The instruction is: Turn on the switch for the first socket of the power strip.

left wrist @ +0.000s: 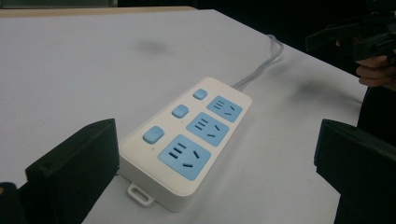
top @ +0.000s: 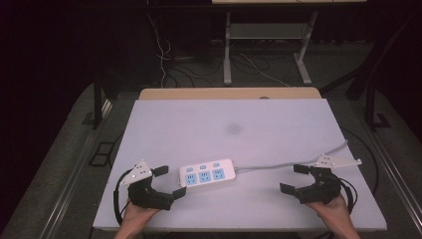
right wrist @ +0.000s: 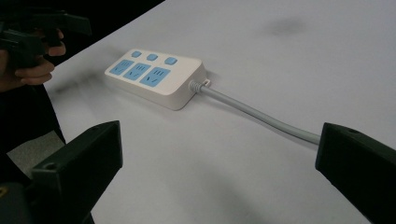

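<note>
- Right now your left gripper (top: 167, 182) sits at the lower left of the high view with its jaws spread wide and nothing between them; the near end of the power strip (top: 207, 173) lies just beside its tips.
- Your right gripper (top: 294, 179), at the lower right of that view, is also wide open and holds nothing. It stands well apart from the strip, close to the grey cable (top: 278, 164) that runs off toward the right edge of the table (top: 259, 119).
- In the left gripper view the strip (left wrist: 187, 140) lies flat, centre frame, blue sockets facing up, already between the lines of the two jaws.
- To take it cleanly, I would ease the left gripper forward so the jaws come down on the strip's two long sides, not on the blue buttons (left wrist: 153, 134) along its one edge.
- Keep the jaws level with the tabletop; a tilted approach would likely push the strip away rather than catch it.
- In the right gripper view the cable (right wrist: 261, 115) crosses toward the right-hand jaw; pinch it near the strip's end if you mean to steady it.
</note>
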A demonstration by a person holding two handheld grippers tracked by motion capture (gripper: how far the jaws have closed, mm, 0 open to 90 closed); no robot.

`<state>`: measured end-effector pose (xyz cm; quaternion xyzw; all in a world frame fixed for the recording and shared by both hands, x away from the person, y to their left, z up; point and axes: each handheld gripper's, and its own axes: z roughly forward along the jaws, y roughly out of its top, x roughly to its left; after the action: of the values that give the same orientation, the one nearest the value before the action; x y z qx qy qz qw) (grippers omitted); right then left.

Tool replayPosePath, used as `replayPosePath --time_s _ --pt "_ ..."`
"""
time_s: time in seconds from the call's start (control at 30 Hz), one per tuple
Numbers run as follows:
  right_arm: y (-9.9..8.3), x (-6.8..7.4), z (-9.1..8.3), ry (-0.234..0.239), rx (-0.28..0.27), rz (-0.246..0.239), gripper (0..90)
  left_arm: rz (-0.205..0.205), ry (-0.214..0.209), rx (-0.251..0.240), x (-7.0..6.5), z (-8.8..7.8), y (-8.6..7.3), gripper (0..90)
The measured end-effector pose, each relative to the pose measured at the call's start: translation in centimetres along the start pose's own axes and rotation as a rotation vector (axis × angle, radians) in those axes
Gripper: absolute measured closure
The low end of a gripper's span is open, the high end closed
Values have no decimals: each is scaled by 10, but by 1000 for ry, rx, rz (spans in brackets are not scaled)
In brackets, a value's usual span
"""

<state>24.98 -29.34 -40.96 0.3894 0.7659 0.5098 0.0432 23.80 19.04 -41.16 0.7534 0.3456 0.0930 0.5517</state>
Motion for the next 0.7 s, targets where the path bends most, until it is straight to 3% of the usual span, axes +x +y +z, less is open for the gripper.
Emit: replayPosePath --time_s 0.7 --pt "-3 -1 -5 -8 8 -4 2 -12 8 -27 3 -11 -1 0"
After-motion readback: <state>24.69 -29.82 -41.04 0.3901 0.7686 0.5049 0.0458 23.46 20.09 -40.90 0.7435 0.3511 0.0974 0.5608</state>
